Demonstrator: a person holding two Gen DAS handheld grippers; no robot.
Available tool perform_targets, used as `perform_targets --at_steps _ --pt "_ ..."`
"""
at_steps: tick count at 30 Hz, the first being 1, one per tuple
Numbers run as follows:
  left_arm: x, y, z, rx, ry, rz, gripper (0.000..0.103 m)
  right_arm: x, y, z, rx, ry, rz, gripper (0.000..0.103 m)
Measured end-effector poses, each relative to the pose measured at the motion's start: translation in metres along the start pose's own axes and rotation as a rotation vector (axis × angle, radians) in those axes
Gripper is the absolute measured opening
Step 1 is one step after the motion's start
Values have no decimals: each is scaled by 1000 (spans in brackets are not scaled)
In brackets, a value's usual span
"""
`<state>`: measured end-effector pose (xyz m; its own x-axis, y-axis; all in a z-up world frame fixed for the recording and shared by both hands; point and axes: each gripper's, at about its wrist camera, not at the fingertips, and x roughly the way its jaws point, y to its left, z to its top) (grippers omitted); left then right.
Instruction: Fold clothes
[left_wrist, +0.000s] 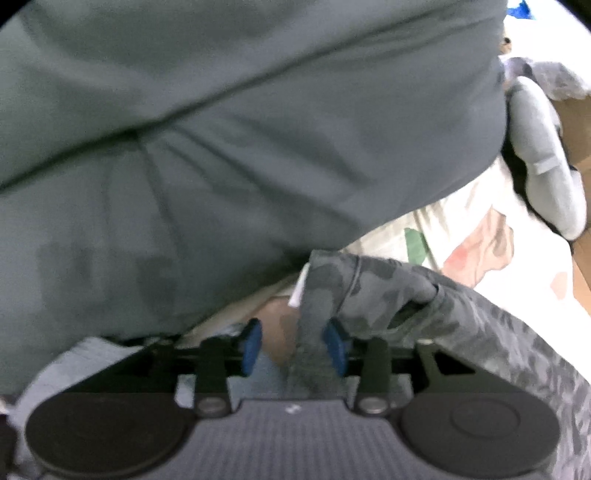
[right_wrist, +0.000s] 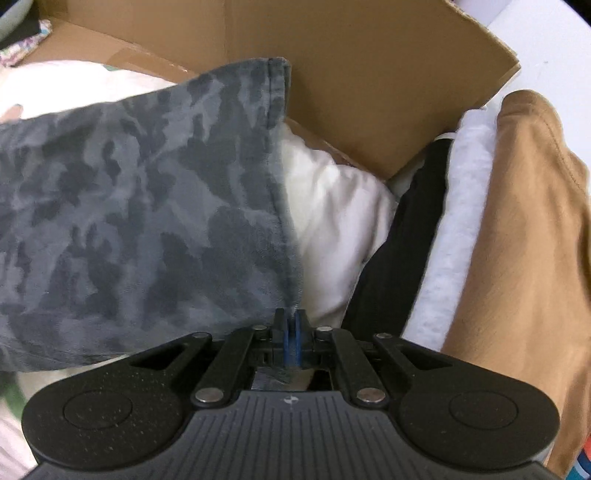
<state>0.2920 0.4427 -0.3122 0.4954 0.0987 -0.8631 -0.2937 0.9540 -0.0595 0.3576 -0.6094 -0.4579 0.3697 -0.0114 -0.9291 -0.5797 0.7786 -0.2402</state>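
1. Your right claw (right_wrist: 291, 334) is pinched tight on the edge of the camo shorts (right_wrist: 140, 221). The blue pads are pressed together with a thin bit of cloth between them.
2. The camo shorts spread out to the left of your right claw. Their hem (right_wrist: 275, 92) is at the far end, in front of a cardboard box (right_wrist: 369, 92).
3. Your left claw (left_wrist: 293, 347) is partly open. A fold of the camo shorts (left_wrist: 369, 288) hangs between its blue pads (left_wrist: 252, 347), closer to the right pad. The picture is blurry, so you cannot tell if that pad touches the cloth.
4. A big grey-green garment (left_wrist: 240, 129) fills most of the left claw's view, above the shorts.
5. Under the shorts is a white cloth (right_wrist: 332, 206). In the left view you see a white sheet with pink and green patches (left_wrist: 476, 240).
6. To the right of your right claw is a pile: a black cloth (right_wrist: 399, 251), a white towel (right_wrist: 454, 221) and a tan cloth (right_wrist: 517, 258), side by side and touching.
7. A light grey garment (left_wrist: 535, 147) lies at the right edge of the left view.
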Motion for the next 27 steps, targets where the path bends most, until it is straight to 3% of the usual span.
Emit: perform_targets --at_steps 4,8,11,17,22,27 --pt "-37 13 -16 36 -28 13 61 -20 -5 0 33 -71 77 6" --pt "-49 -16 -10 53 -26 3 62 -40 2 -3 12 -112 141 6" --pt "-66 -18 -26 50 -19 -7 62 -51 12 -6 -11 -128 214 6" --pt "-68 -53 -58 2 34 -80 61 -58 45 -12 -147 -78 407 6" --pt "-73 -64 -72 6 88 -100 60 -58 79 -6 -272 -44 489 6" --pt "-87 -77 -70 -23 156 -77 58 -62 99 5 -295 -8 547 7"
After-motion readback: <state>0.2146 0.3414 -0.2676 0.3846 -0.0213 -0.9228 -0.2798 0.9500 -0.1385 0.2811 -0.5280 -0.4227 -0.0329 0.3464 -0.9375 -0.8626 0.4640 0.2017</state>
